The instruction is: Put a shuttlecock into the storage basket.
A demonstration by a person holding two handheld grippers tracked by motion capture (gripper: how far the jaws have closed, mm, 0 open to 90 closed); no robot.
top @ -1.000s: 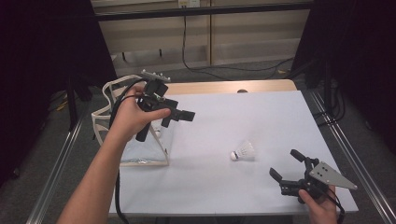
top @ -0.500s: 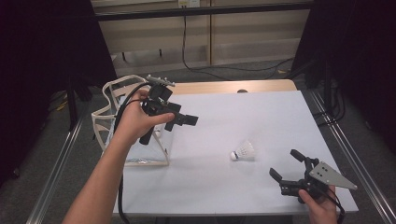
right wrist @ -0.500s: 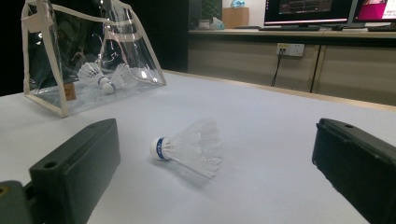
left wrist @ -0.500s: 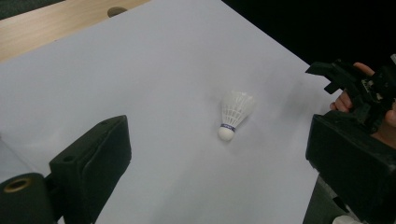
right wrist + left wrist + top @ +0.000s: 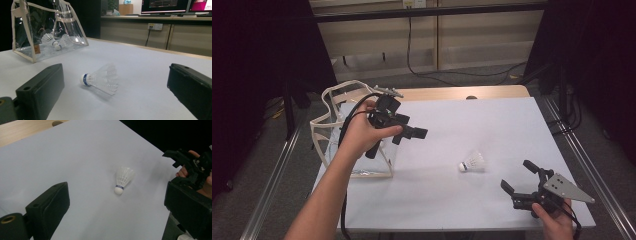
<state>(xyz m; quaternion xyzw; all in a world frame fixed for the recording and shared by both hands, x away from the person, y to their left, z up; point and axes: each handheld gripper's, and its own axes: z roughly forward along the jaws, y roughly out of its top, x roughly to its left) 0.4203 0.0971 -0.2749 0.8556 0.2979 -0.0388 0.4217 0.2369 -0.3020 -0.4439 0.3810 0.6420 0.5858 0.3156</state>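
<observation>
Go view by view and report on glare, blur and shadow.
High view: sharp, even light, dark surroundings. Left gripper view: shuttlecock crisp with a faint shadow, near jaws soft. Right gripper view: glare streaks on the clear bag, jaws blurred.

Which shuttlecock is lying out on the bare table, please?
The shuttlecock lying on its side on the white table; the others sit inside the clear bag.
</observation>
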